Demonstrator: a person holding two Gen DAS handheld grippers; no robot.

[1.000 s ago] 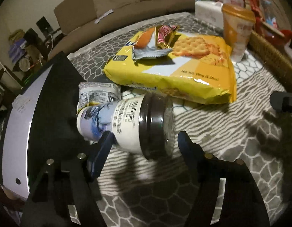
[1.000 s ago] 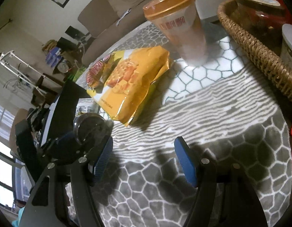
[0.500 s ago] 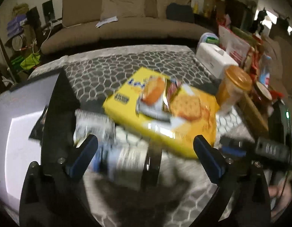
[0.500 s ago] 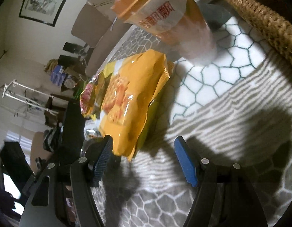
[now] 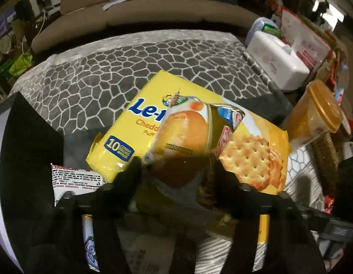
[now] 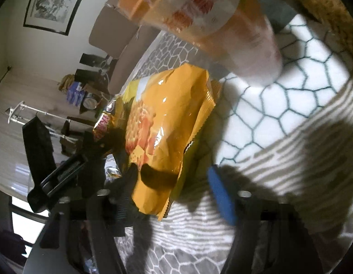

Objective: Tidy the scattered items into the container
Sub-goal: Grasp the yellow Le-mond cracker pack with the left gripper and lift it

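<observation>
Both tongs are closing, the left tongs round the small orange snack packet lying on the big yellow cracker bag, the right tongs round that bag's corner, so the crinkly film may slip free short of the woven wicker basket.

We see a table under a grey-and-white patterned cloth. On it, ahead of our left fingers, lies a yellow cracker bag; an orange-lidded cup and a white box stand beyond, to the right.
</observation>
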